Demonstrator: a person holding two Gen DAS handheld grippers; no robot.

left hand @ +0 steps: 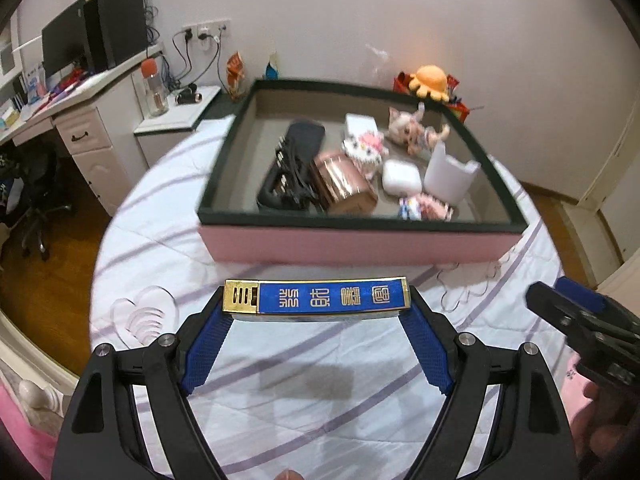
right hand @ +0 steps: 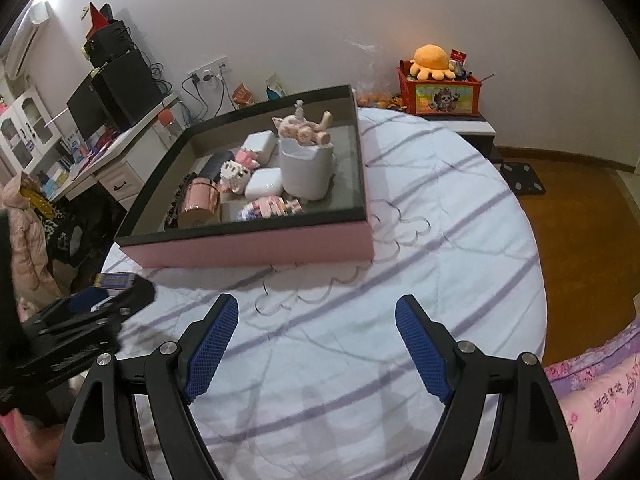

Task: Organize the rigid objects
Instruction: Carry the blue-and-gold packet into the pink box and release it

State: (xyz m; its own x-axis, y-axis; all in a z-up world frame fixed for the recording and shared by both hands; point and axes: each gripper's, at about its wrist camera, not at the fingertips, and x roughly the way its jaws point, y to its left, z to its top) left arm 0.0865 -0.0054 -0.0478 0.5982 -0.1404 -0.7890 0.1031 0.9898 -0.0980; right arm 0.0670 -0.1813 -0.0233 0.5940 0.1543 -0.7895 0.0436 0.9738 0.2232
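My left gripper (left hand: 317, 301) is shut on a flat blue and gold case (left hand: 332, 300), held crosswise by its two ends above the bed. In the right wrist view, the case (right hand: 114, 280) and left gripper (right hand: 100, 304) show at the left edge. Just beyond stands a pink box with a dark rim (left hand: 352, 246) (right hand: 248, 248). In it lie a black case (left hand: 296, 160), a rose-gold tin (left hand: 340, 184), a white earbud case (left hand: 400, 178), a white holder (left hand: 448, 176), a doll (left hand: 412, 128) and small block figures. My right gripper (right hand: 316, 302) is open with nothing between its fingers.
The round bed has a white sheet with purple stripes (right hand: 440, 240). Clear acrylic shapes lie on it: a heart (left hand: 140, 316) and cloud outlines (right hand: 320, 280). A desk with a monitor (left hand: 68, 40) stands far left, a red crate with an orange plush (right hand: 436, 88) far right.
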